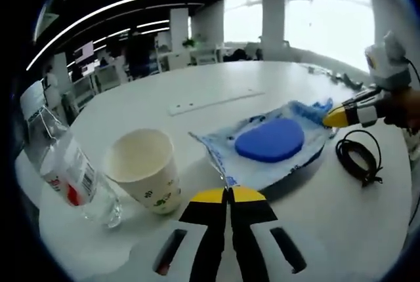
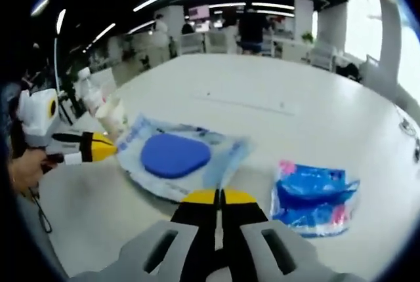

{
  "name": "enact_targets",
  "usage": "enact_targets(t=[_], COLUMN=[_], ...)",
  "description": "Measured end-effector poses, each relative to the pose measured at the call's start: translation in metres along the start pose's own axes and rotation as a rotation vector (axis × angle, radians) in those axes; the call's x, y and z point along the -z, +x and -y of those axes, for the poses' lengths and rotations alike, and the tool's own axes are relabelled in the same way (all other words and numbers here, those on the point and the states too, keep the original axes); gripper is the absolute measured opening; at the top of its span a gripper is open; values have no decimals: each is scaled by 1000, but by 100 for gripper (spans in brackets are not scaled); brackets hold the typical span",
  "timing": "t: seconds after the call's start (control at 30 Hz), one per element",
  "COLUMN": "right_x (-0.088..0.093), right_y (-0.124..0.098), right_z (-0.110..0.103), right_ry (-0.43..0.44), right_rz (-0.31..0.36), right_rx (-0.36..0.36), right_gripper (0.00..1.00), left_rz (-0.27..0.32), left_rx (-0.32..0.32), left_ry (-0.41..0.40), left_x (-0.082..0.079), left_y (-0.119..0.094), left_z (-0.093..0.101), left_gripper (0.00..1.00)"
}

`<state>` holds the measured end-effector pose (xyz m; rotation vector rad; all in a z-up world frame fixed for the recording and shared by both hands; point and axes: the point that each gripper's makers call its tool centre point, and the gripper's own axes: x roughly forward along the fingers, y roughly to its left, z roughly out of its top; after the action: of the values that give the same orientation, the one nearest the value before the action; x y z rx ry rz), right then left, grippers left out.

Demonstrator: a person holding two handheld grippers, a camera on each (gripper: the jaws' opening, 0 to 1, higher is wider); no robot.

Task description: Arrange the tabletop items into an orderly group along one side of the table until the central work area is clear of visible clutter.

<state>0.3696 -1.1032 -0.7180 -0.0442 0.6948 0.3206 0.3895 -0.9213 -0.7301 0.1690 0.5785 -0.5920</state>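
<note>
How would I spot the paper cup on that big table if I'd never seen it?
Start at the white table and find the clear bag with a blue pad inside. Beside it stands the paper cup, next to a clear plastic bottle lying tilted. The cup is cream, open-topped, with small green marks.

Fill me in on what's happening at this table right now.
A person is working with two handheld grippers, both gripping one clear plastic bag with a blue pad inside. The left gripper is shut on one edge and the right gripper on the opposite edge. A paper cup, plastic bottle, black cable and blue packet sit around it on the white table.
</note>
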Motion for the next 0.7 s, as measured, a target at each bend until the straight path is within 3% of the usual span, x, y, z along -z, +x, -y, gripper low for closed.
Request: enact_targets(t=[0.7], right_x=[23], right_y=[18], right_z=[0], right_ry=[25], right_rz=[-57], right_rx=[-23], right_gripper=[0], left_rz=[-46], left_rx=[-27], left_ry=[-53], left_x=[19], left_y=[9], left_z=[-3], left_gripper=[0])
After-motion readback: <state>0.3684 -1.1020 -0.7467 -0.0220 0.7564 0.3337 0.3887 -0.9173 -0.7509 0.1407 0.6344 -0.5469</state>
